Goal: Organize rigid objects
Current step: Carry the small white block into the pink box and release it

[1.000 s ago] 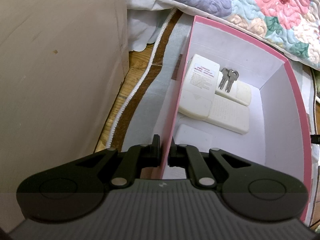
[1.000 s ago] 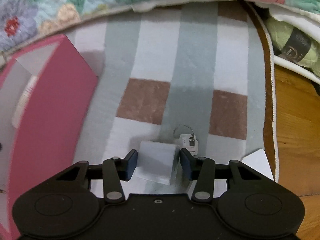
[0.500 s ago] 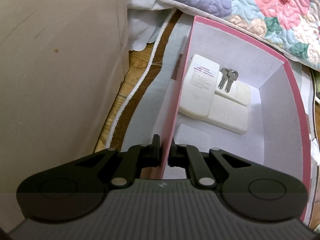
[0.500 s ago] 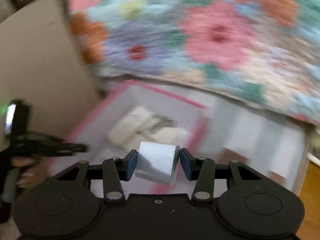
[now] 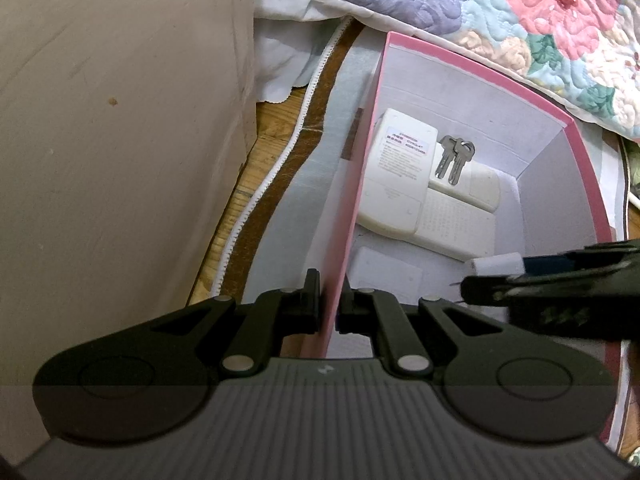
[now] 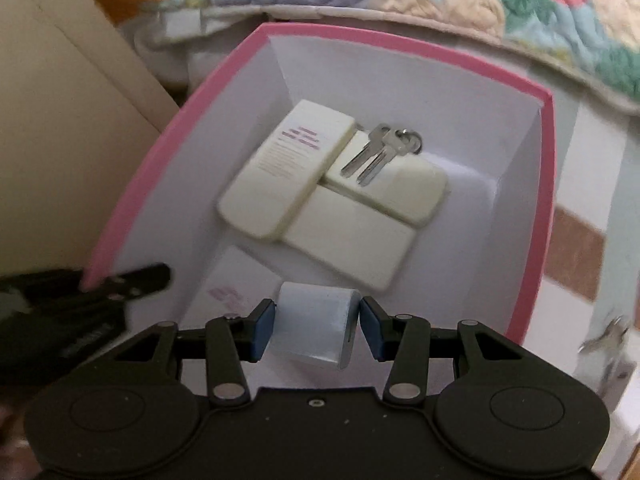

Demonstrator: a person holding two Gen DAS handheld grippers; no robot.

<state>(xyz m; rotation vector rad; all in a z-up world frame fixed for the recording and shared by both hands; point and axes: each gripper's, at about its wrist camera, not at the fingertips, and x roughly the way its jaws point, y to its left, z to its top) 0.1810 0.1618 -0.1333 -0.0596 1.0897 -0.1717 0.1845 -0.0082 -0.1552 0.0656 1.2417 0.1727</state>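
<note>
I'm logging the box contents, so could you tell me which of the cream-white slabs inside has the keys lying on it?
The keys lie on the smaller rounded slab toward the far right, not the labelled slab or the long plain one.

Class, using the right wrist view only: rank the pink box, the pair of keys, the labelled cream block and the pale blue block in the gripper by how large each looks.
1. pink box
2. labelled cream block
3. pale blue block, though it sits nearest the camera between the right gripper pads, so its true size is unsure
4. pair of keys

Pink box (image 6: pixel 548 184), white inside; floral quilt (image 5: pixel 540 12)
Cream cases (image 6: pixel 344 196); silver keys (image 6: pixel 380 152); pale blue block (image 6: pixel 316 330); black grippers, blue pads (image 6: pixel 262 330).
</note>
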